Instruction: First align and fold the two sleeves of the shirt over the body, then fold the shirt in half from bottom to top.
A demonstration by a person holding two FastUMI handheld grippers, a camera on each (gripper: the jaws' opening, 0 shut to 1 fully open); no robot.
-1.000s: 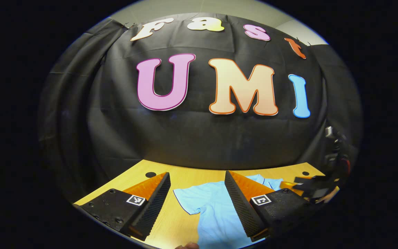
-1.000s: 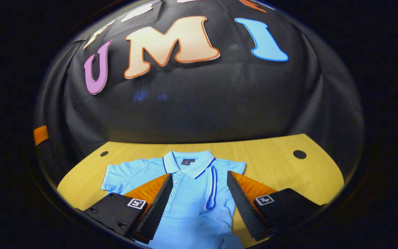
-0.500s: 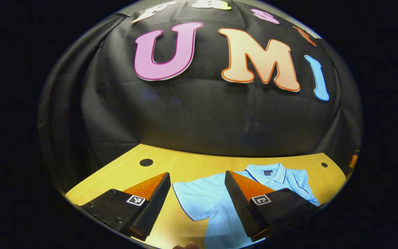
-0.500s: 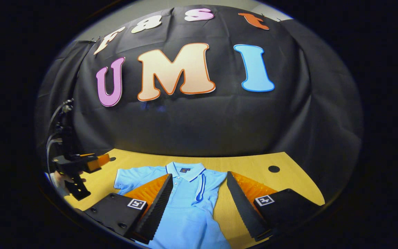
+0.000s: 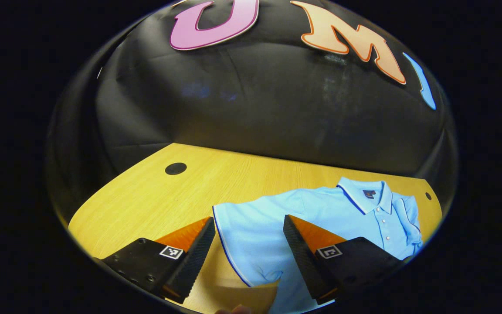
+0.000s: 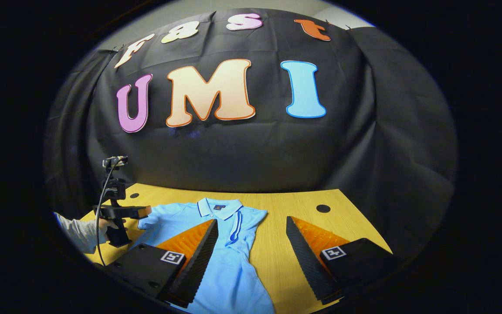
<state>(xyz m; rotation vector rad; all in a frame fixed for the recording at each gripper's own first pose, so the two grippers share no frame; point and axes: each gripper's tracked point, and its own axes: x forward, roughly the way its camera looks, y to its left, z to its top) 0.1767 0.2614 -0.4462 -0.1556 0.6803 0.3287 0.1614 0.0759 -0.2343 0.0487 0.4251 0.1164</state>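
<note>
A light blue polo shirt (image 5: 320, 209) lies flat on the wooden table (image 5: 146, 196), collar (image 5: 364, 195) toward the wall. Its right sleeve (image 6: 237, 223) is folded over the body. The other sleeve (image 5: 242, 235) is spread out, and my left gripper (image 5: 248, 219) hangs open just over it, the sleeve hem between the fingers. In the right gripper view the shirt (image 6: 229, 270) sits left of centre. My right gripper (image 6: 251, 221) is open and holds nothing, over the shirt's right edge and bare table. The left gripper (image 6: 142, 212) shows there by the spread sleeve.
The table (image 6: 277, 261) has a round dark hole near each far corner (image 5: 175, 168) (image 6: 323, 208). A hand in a grey sleeve (image 6: 76, 229) holds the left gripper. The black cloth wall stands just behind the table's far edge.
The left gripper has tipped down and come closer to the spread sleeve. The right gripper has drawn back and to the right, off the shirt's middle.
</note>
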